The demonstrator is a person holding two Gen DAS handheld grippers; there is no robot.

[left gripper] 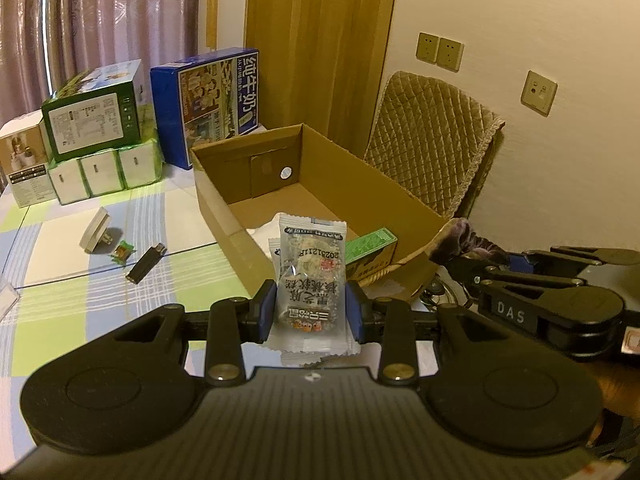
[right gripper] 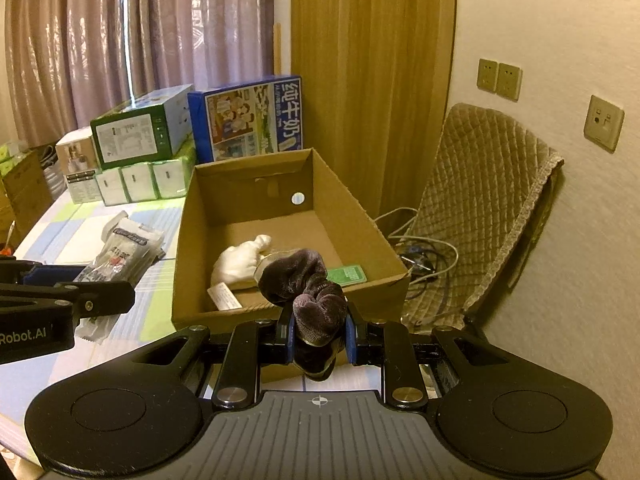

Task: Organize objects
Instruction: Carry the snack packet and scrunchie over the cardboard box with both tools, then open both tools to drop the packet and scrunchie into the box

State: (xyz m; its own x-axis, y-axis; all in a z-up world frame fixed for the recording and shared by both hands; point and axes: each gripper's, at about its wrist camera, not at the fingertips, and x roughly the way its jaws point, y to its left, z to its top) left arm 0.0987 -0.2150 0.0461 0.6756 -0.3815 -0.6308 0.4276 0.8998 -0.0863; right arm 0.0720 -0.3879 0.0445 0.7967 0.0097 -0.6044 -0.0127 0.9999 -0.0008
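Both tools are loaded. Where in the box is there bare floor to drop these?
The cardboard box has a bare floor across its far half, up to the end wall with the round hole. The near end is crowded: white bundle, green packet, white card.

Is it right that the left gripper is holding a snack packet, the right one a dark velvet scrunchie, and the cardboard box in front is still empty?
Not quite: the cardboard box is not empty. The right wrist view shows a white bundle and a green packet inside. The left gripper does hold the snack packet, and the right gripper the dark scrunchie.
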